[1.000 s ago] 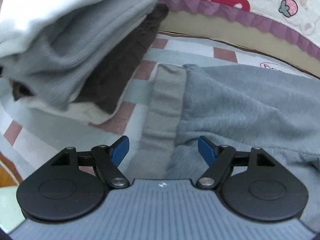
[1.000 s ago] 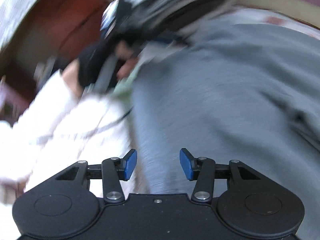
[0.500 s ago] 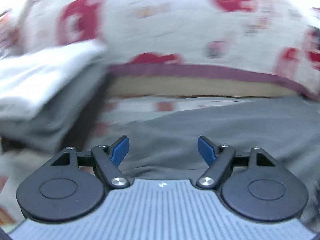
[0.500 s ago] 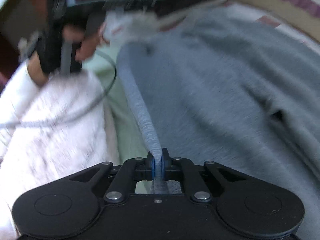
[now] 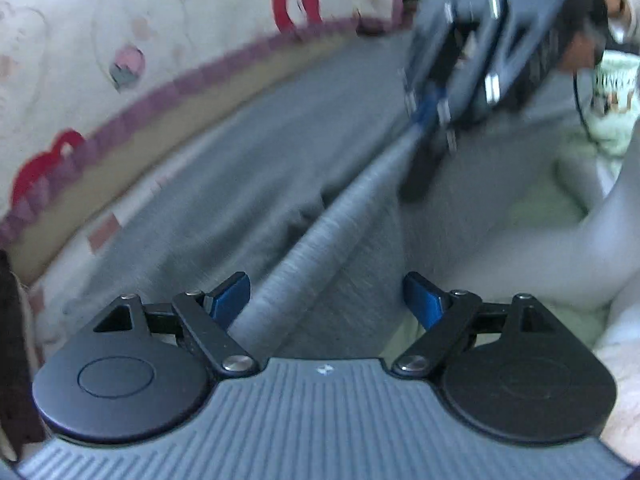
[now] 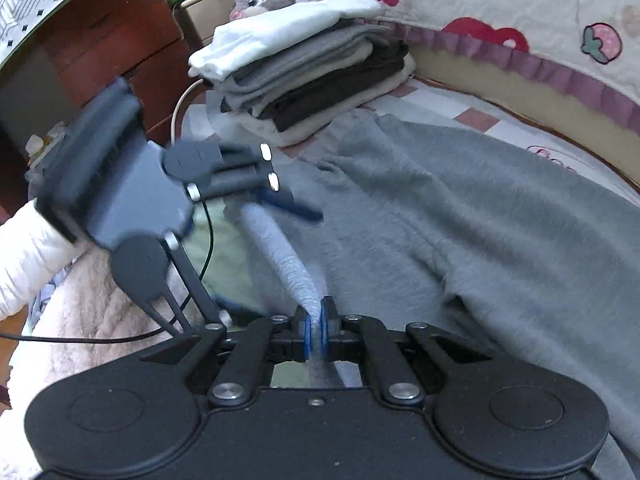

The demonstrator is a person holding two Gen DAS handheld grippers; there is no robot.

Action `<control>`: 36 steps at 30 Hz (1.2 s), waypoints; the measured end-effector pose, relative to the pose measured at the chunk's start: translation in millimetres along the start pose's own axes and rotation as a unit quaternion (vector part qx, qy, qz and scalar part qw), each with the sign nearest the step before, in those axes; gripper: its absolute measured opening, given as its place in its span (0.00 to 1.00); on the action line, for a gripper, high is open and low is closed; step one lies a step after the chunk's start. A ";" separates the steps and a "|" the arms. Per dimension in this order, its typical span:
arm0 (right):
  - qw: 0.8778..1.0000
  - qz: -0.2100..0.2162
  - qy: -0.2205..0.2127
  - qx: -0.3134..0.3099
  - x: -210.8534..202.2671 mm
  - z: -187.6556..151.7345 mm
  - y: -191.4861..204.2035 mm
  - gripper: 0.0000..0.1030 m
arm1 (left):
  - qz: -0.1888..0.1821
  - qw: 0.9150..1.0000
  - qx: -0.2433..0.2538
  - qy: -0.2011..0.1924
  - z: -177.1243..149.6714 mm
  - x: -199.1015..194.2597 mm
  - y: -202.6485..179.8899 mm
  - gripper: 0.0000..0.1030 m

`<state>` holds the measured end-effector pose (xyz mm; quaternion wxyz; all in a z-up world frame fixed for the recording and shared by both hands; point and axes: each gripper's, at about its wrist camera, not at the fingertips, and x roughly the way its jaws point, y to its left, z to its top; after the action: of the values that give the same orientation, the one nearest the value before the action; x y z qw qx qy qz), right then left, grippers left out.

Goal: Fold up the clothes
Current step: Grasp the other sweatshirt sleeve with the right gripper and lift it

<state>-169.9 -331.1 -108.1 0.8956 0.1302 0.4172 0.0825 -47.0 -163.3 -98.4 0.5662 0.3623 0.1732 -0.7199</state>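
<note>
Ribbed waistband [image 6: 294, 268] of the grey fleece trousers [image 6: 460, 216], slack on the bed [image 6: 472, 116] a second ago, now runs taut from the right gripper [image 6: 316, 330], whose jaws have clamped it. Left gripper [image 5: 326, 300] has swung to nine o'clock, jaws apart astride that hem, suggesting a second pinch.

The grey trousers [image 6: 460, 216] are fuzzy matt fleece with a ribbed knit waistband [image 6: 292, 264]. The right tool [image 6: 316, 330] is matt black plastic with shiny metal rivets [image 6: 227, 391].
</note>
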 end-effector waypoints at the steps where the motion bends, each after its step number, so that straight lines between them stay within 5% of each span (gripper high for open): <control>1: 1.000 -0.004 -0.003 0.003 -1.3 -0.4 -1.8 0.05 | 0.008 1.000 -0.010 0.003 0.8 4.5 0.1 0.81; 2: 1.000 -0.010 -0.005 0.012 -2.1 -3.8 -4.4 0.05 | 0.016 1.000 -0.020 0.007 1.5 9.0 0.2 0.80; 6: 0.996 -0.056 -0.001 0.069 -19.8 -38.0 -18.5 0.18 | 0.043 0.997 -0.066 0.013 5.8 23.9 1.4 0.13; 9: 0.980 -0.125 -0.007 0.154 -63.6 -86.9 -42.2 0.44 | 0.079 0.992 -0.097 -0.017 13.6 19.1 3.7 0.10; 11: 0.954 -0.181 -0.021 0.240 -105.5 -127.9 -65.9 0.45 | 0.095 0.988 -0.117 -0.038 15.7 16.8 6.9 0.10; 13: 0.896 -0.255 -0.043 0.361 -157.2 -176.6 -92.7 0.45 | 0.092 0.985 -0.137 -0.045 14.3 15.5 11.2 0.10; 15: 0.820 -0.280 -0.092 0.491 -208.9 -234.2 -104.7 0.48 | 0.089 0.985 -0.141 -0.049 11.3 13.3 12.1 0.10; 18: 0.679 -0.284 -0.171 0.655 -282.8 -322.7 -114.6 0.48 | 0.093 0.984 -0.143 -0.044 10.1 14.5 9.1 0.10; 19: 0.640 -0.289 -0.187 0.687 -300.9 -344.9 -113.0 0.48 | 0.095 0.984 -0.144 -0.046 11.0 16.4 9.3 0.10; 21: 0.606 -0.308 -0.196 0.707 -317.4 -370.0 -99.9 0.48 | 0.096 0.983 -0.147 -0.046 12.4 19.5 9.6 0.11; 24: 0.582 -0.319 -0.195 0.722 -317.6 -394.7 -91.8 0.54 | 0.097 0.982 -0.154 -0.044 12.7 22.3 10.1 0.11; 28: 0.570 -0.331 -0.205 0.723 -301.8 -421.2 -121.5 0.54 | 0.101 0.982 -0.155 -0.045 11.7 23.8 9.0 0.13; 30: 0.576 -0.356 -0.222 0.702 -307.3 -415.7 -124.4 0.54 | 0.105 0.981 -0.156 -0.051 10.3 23.8 9.5 0.18; 33: 0.594 -0.393 -0.248 0.657 -322.0 -396.8 -121.0 0.52 | 0.126 0.977 -0.160 -0.055 6.4 24.4 12.1 0.41; 34: 0.599 -0.405 -0.256 0.641 -326.9 -390.6 -119.9 0.47 | 0.125 0.977 -0.164 -0.054 5.2 23.9 13.4 0.41; 36: 0.609 -0.428 -0.272 0.609 -336.6 -378.0 -117.6 0.10 | 0.125 0.978 -0.157 -0.055 4.5 21.8 10.3 0.32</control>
<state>-670.8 -467.3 -132.9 0.6154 0.4690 0.1163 -0.6227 -40.9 -184.4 -109.4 0.7104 0.2476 0.2061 -0.6257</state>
